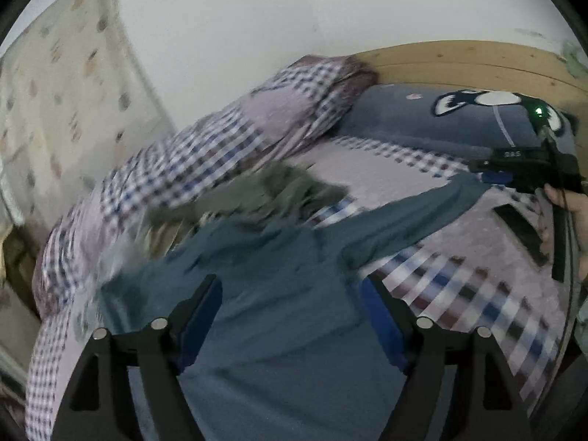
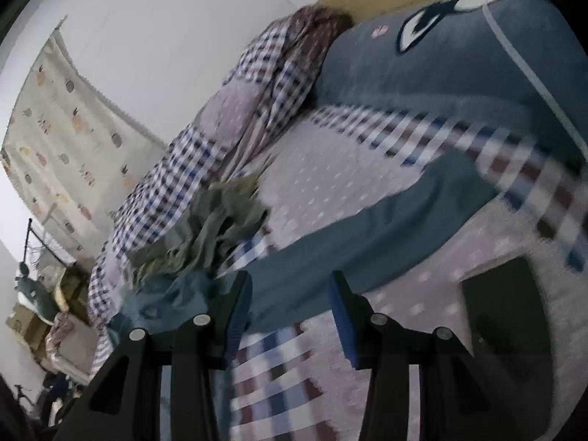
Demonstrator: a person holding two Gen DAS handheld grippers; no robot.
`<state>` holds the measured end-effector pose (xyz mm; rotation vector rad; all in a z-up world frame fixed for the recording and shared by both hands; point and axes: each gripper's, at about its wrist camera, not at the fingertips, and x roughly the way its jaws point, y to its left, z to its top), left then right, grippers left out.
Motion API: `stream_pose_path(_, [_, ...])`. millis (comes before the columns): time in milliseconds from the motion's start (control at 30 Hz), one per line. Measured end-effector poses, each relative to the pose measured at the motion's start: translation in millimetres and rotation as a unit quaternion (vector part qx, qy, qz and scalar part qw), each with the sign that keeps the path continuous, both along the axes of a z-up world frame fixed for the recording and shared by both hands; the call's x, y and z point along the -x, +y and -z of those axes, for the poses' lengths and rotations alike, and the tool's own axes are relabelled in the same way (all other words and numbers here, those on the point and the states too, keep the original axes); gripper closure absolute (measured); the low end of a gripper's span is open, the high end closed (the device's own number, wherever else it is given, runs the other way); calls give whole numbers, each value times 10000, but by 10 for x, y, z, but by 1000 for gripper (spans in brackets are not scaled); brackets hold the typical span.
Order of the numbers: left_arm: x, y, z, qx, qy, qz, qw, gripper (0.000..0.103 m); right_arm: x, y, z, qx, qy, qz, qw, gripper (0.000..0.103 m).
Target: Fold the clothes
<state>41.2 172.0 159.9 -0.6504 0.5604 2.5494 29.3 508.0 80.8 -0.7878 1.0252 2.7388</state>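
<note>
While both claws hang open, the blue shirt (image 1: 264,294) lies spread on the checked bedspread (image 1: 477,294), one sleeve out.

Left wrist view: left gripper (image 1: 294,316) is spread wide over the body, grasping nothing; pinching here could drag the olive garment (image 1: 264,191) touching its far edge. Right wrist view: right gripper (image 2: 290,312) gapes over the sleeve (image 2: 386,228), empty; the dark phone-like slab (image 2: 507,323) sits near, easy to knock.

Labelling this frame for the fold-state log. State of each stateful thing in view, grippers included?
Teal long-sleeved garment: unfolded, lying on the bed, one sleeve stretched out.
Olive-green crumpled garment: bunched in a heap, unfolded.
Checked patchwork quilt: rumpled, pushed to the wall side.
Black flat phone-like slab: lying flat on the bed, screen dark.
Left gripper: fingers open, above the teal garment.
Right gripper: fingers open, over the sleeve.
</note>
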Motion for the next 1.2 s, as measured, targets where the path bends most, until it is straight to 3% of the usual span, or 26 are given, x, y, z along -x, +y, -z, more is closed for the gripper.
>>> stream_pose_path(200, [-65,942,-59,187,64,631,9978,19,-362,550,-37,79,100,684,9976,52])
stream_pose_path(367, [-1,1743,91,109,-309,1093,9935,19,-793,1122,35,347,76,1477,9884,49])
stream_pose_path(600, [73,2761,412,158,-721,1647,9836,19,-1274,1558,-43,262,301,2186,9750,49])
stream_pose_path(933, [323,3824,837,281,-1342,1627,9771,19,-1542,1885,111,724,392,2404,9672,49])
stream_pose_path(1133, [356,4369,1087,764,-1227,1654,9756,24,-1621,1975,163,912,491,2359,9662,50])
stream_pose_path(1200, [375,4503,1172,942,-1198,1614,9750,31,-1642,1997,175,958,526,2321,9665,50])
